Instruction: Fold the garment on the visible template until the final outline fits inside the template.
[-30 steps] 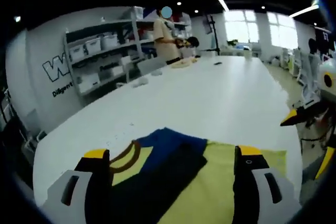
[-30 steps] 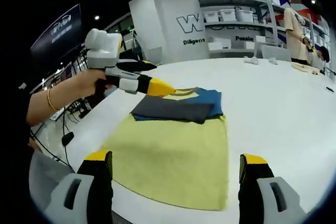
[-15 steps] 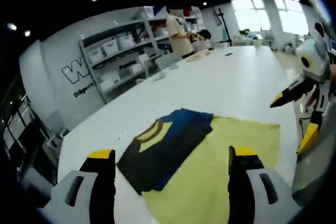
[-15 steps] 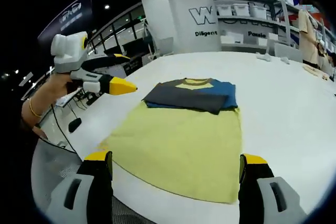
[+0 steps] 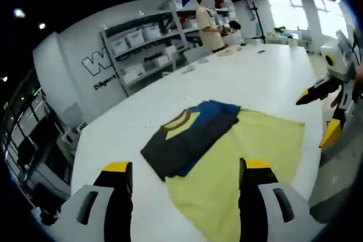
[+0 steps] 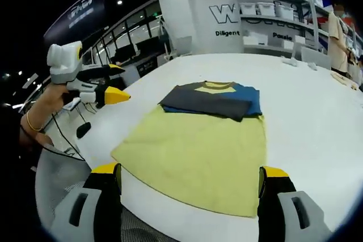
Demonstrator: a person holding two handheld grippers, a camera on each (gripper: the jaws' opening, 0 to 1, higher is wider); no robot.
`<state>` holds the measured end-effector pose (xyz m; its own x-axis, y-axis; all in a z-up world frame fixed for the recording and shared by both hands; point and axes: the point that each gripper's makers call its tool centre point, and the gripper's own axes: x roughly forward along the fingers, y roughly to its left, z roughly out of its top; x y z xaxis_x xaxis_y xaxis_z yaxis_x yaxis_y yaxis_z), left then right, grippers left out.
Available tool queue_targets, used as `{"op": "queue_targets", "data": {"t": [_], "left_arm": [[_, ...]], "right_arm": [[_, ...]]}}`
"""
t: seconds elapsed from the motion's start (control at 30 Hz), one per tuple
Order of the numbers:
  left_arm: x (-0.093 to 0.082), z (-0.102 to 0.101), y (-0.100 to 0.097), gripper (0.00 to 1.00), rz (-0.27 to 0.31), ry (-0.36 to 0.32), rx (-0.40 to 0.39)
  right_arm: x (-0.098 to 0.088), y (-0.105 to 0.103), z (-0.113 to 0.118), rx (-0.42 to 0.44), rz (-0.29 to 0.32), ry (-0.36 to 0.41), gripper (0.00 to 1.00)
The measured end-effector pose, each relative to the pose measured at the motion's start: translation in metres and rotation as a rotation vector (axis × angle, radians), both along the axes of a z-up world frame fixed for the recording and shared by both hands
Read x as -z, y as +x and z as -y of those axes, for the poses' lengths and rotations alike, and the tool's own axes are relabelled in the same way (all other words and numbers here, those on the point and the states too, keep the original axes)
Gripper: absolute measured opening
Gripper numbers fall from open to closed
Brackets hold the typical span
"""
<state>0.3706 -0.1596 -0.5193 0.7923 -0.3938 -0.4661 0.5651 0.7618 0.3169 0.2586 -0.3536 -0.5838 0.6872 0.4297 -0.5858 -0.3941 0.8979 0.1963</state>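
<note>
I have both tools lifted clear of the white table (image 6: 317, 111), and neither holds anything. My left gripper (image 5: 181, 205) has its jaws spread wide with nothing between them; my right gripper (image 6: 184, 205) is equally spread and empty. The folded garment (image 6: 212, 99), a dark grey and blue shirt with a yellow collar panel, lies as a compact rectangle across the far end of the yellow template (image 6: 198, 154), its collar edge reaching that far edge or perhaps slightly past it; I cannot settle that from here.

I judge the folding to be finished or very nearly so, and this moment to be a check of the outline. If the collar edge does overhang, the next move calls for a light pinch on the near fold and a small drag toward the template's bare middle, keeping the stack from sliding apart. If it sits inside, I should simply hold off.

The right gripper view gives me the template almost square-on, all its near corners, and the left gripper (image 6: 93, 83) held in a hand (image 6: 48, 100) beside the table's edge. The left gripper view sees the garment (image 5: 190, 137) from the side, so its stacked layers read better, and it catches the right gripper (image 5: 329, 97) off the template's (image 5: 244, 162) far side, plus storage shelves (image 5: 147, 55) and a person (image 5: 210, 24) standing at the table's other end.
</note>
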Motion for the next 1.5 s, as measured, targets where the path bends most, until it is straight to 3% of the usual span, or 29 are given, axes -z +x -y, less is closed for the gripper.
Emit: {"op": "queue_targets", "data": {"t": [0.07,0.1,0.2,0.33,0.47,0.67,0.73,0.83,0.97,1.17,1.33,1.4,1.5], "left_arm": [[-0.001,-0.005,0.002,0.85,0.018,0.042,-0.03],[0.0,-0.003,0.0,0.85,0.019,0.045,-0.021],[-0.002,0.0,-0.003,0.7,0.013,0.028,-0.002],[0.001,0.003,-0.008,0.74,-0.029,-0.012,-0.009],[0.0,0.003,-0.012,0.79,-0.024,-0.046,-0.006],[0.021,0.002,-0.043,0.79,-0.132,-0.133,0.009],[0.03,-0.004,-0.049,0.78,-0.151,-0.124,0.0],[0.053,-0.022,-0.057,0.72,-0.218,-0.047,-0.049],[0.063,-0.032,-0.061,0.72,-0.258,-0.07,-0.083],[0.087,-0.055,-0.076,0.7,-0.355,-0.026,-0.146],[0.099,-0.06,-0.085,0.64,-0.41,-0.048,-0.172],[0.107,-0.061,-0.091,0.6,-0.466,-0.081,-0.205],[0.117,-0.068,-0.094,0.56,-0.501,-0.121,-0.27]], "right_arm": [[-0.001,-0.001,0.0,-0.001,0.004,0.0,0.99],[0.0,-0.001,0.0,0.0,0.003,0.001,0.99],[0.002,-0.002,0.0,0.001,-0.001,0.005,0.99],[0.007,-0.004,0.001,0.002,-0.013,-0.001,0.99],[0.012,-0.006,0.005,-0.01,-0.022,-0.014,0.99],[0.024,-0.014,0.017,-0.033,-0.054,-0.028,0.99],[0.027,-0.015,0.022,-0.032,-0.057,-0.029,0.99],[0.03,-0.014,0.03,-0.016,-0.059,-0.013,0.99],[0.031,-0.014,0.037,0.005,-0.07,0.016,0.99],[0.036,-0.007,0.051,0.031,-0.076,0.011,0.99],[0.04,-0.003,0.055,0.039,-0.071,0.0,0.99],[0.046,-0.003,0.056,0.036,-0.085,-0.019,0.98],[0.051,0.0,0.061,0.048,-0.08,-0.049,0.96]]}}
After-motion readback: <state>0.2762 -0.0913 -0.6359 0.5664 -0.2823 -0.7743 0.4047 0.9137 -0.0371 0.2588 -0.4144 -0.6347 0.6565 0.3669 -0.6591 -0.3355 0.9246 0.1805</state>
